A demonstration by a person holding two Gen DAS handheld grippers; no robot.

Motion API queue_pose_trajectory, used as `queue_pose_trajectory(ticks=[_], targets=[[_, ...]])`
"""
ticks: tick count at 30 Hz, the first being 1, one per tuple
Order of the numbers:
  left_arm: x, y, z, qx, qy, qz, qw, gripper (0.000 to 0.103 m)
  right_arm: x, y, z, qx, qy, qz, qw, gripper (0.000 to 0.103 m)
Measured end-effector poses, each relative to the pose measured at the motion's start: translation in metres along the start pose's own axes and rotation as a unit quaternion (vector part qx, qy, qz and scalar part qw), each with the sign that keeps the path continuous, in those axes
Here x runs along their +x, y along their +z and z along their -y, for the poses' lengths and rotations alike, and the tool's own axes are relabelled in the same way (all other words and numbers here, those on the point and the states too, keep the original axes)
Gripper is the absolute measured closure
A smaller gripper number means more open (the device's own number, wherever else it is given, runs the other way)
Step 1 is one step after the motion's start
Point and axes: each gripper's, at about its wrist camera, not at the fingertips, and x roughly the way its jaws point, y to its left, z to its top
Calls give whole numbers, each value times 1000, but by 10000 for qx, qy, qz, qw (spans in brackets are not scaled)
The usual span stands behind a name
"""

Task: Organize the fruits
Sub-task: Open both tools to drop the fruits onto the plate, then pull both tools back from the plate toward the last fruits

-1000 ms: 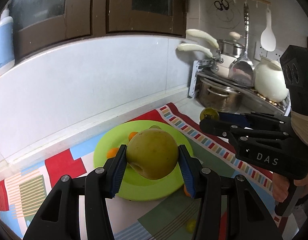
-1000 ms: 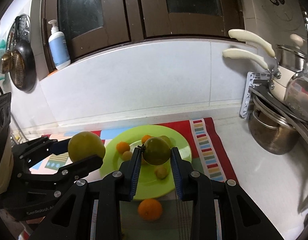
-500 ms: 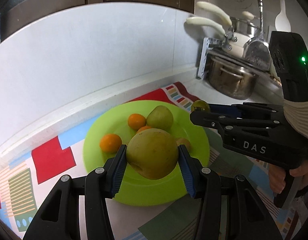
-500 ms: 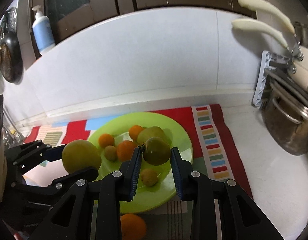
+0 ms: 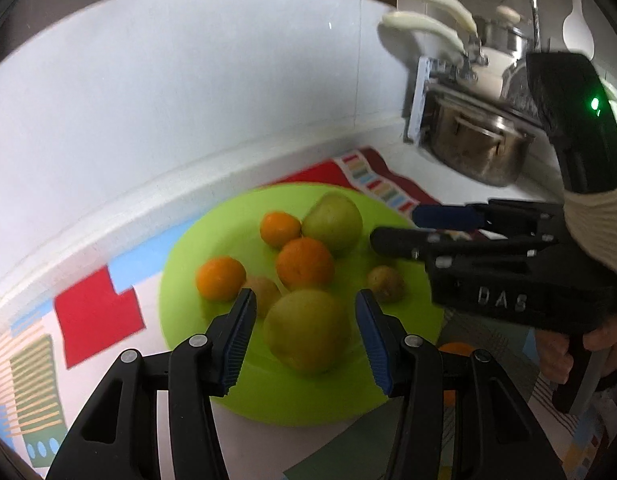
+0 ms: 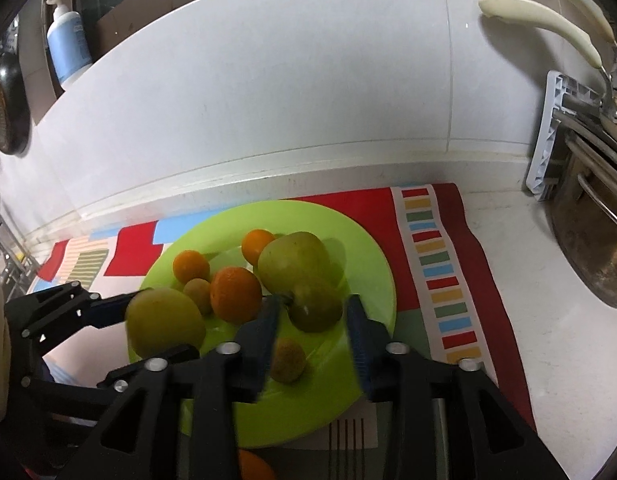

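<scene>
Left gripper (image 5: 304, 340) jaws have just parted, pads clear of the big pear (image 5: 306, 330) on the green plate (image 5: 188, 280); right gripper (image 6: 310, 322) jaws have just opened, the small pear (image 6: 316, 304) free between them on the plate

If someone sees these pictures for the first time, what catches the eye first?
The bright green plate on the colourful mat, piled with oranges and pears. Each gripper's jaws stand apart around a green fruit over the plate: left gripper, right gripper, whose jaws have just been opening.
</scene>
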Motion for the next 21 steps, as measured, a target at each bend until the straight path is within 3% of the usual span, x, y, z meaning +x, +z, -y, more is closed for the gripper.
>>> queue_pose_trajectory(ticks=[21], targets=[[-97,4,12,-85,428,638,9970,38,-103,-16,-25,39,-196,622,9979,51]])
